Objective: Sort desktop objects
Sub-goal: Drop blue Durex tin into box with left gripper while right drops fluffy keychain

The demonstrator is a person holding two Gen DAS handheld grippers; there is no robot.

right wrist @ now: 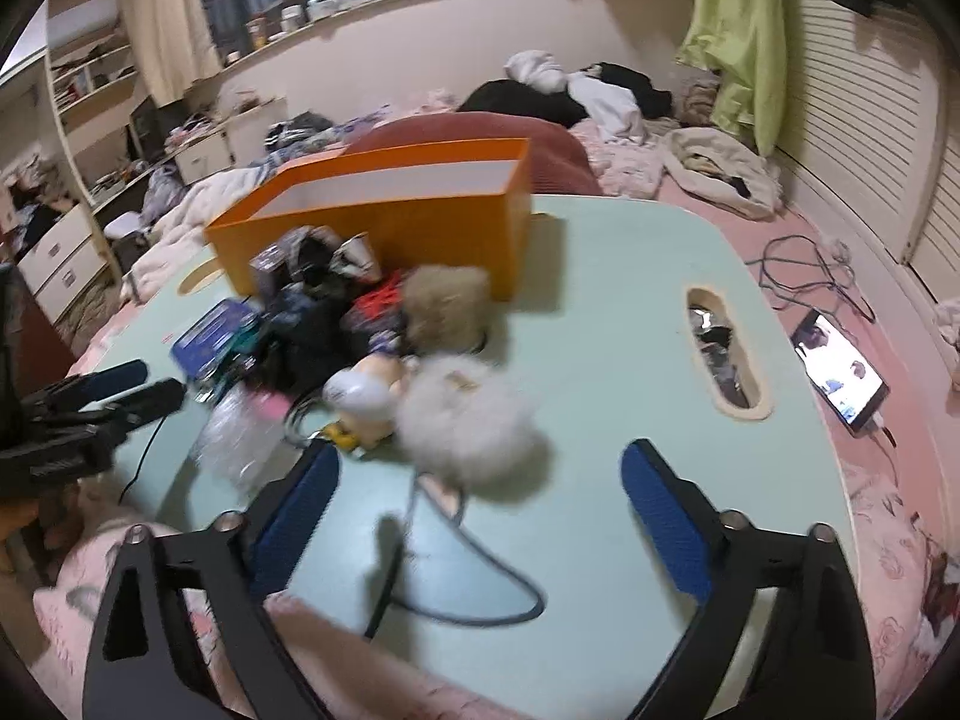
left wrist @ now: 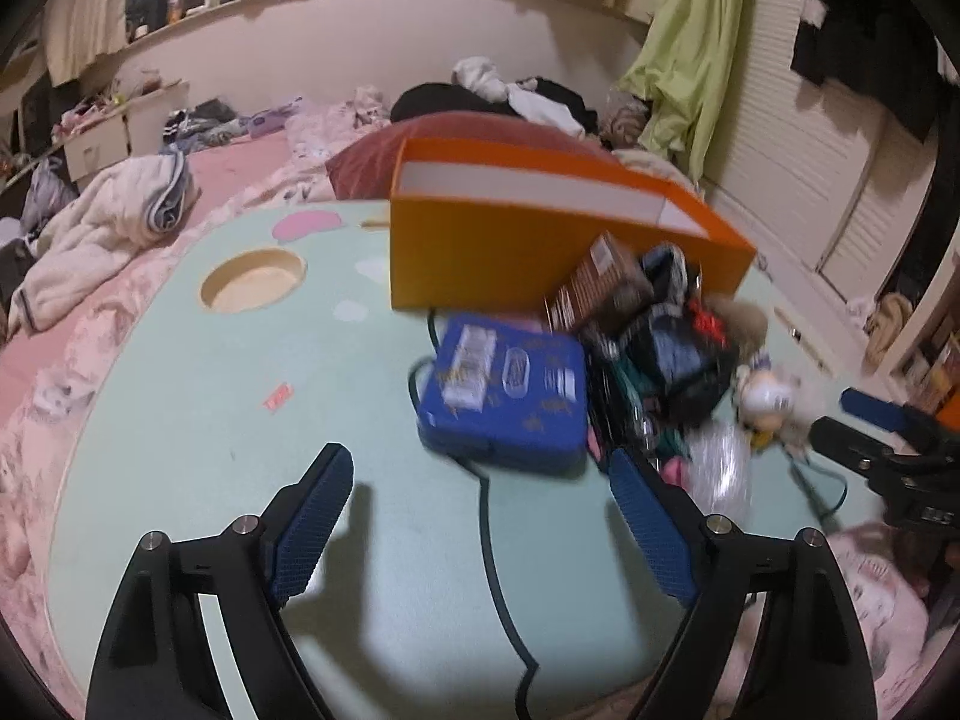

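Observation:
An open orange box (left wrist: 540, 240) (right wrist: 384, 210) stands at the back of a pale green lap table (left wrist: 210, 420) (right wrist: 600, 330). In front of it lies a pile: a blue case (left wrist: 510, 390) (right wrist: 216, 330), a brown packet (left wrist: 600, 282), black pouches (left wrist: 678, 354) (right wrist: 312, 330), a white plush toy (left wrist: 768, 396) (right wrist: 468, 420), a tan fluffy ball (right wrist: 447, 306) and a clear plastic bag (left wrist: 720, 474) (right wrist: 240, 438). My left gripper (left wrist: 480, 516) is open and empty, just short of the blue case. My right gripper (right wrist: 480, 516) is open and empty, just short of the white plush.
A dark cable (left wrist: 492, 570) (right wrist: 480, 588) runs across the table's front. The table has a round hole (left wrist: 252, 279) and an oval slot (right wrist: 726, 354). It rests on a pink bed with clothes, a red pillow (left wrist: 456, 138) and a lit phone (right wrist: 840, 381).

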